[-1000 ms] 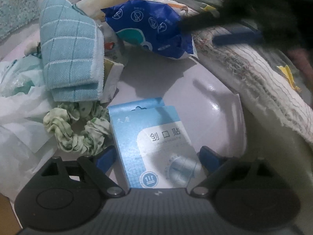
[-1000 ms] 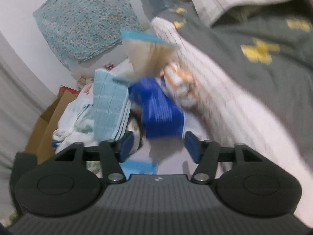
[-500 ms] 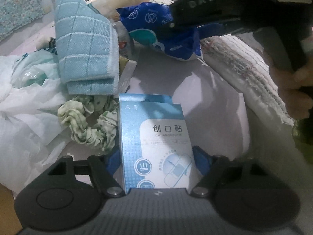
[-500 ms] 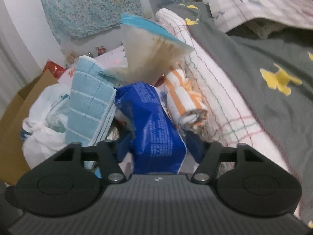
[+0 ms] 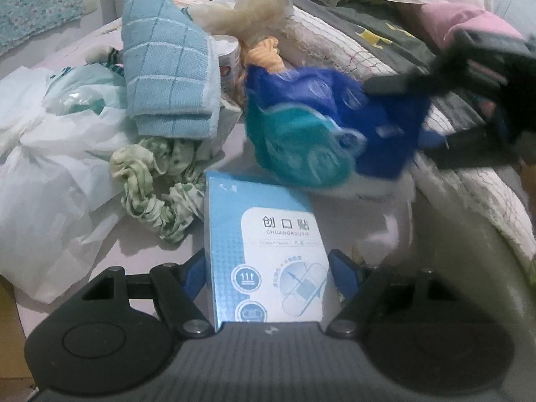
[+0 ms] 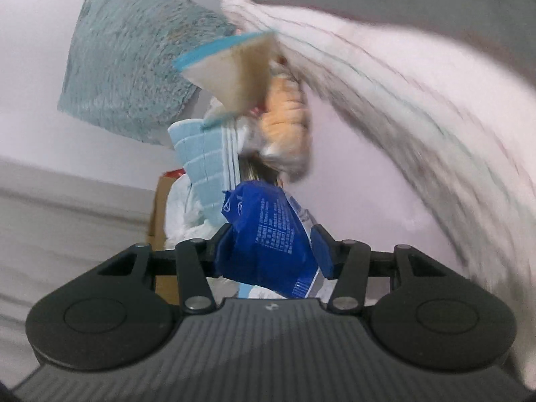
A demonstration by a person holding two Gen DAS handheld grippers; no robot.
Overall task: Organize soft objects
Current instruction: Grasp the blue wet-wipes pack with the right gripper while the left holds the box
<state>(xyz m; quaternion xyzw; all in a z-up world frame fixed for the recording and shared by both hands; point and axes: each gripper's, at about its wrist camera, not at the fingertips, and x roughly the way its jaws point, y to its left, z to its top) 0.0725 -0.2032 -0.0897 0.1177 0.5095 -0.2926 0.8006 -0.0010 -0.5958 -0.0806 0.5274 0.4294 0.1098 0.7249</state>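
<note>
My left gripper (image 5: 268,264) is shut on a light blue box of plasters (image 5: 264,251), held upright between its blue pads. My right gripper (image 6: 273,244) is shut on a dark blue plastic packet (image 6: 268,241); in the left wrist view that packet (image 5: 328,134) hangs blurred above the pale surface, with the right gripper's dark body (image 5: 469,100) at the right. A folded light blue checked towel (image 5: 167,73) leans on the pile, also seen in the right wrist view (image 6: 207,167). A green scrunchie (image 5: 154,187) lies in front of it.
A white plastic bag (image 5: 43,167) lies at the left. A cream bag (image 5: 261,10) and an orange striped cloth (image 5: 264,53) sit behind the packet. A white checked blanket (image 5: 469,174) and grey bedding (image 5: 368,30) run along the right. A cardboard box (image 6: 160,217) stands beyond.
My right gripper has closed on the dark blue packet and lifted it off the pile, swinging quickly. My left gripper has raised the plaster box slightly and keeps its hold.
</note>
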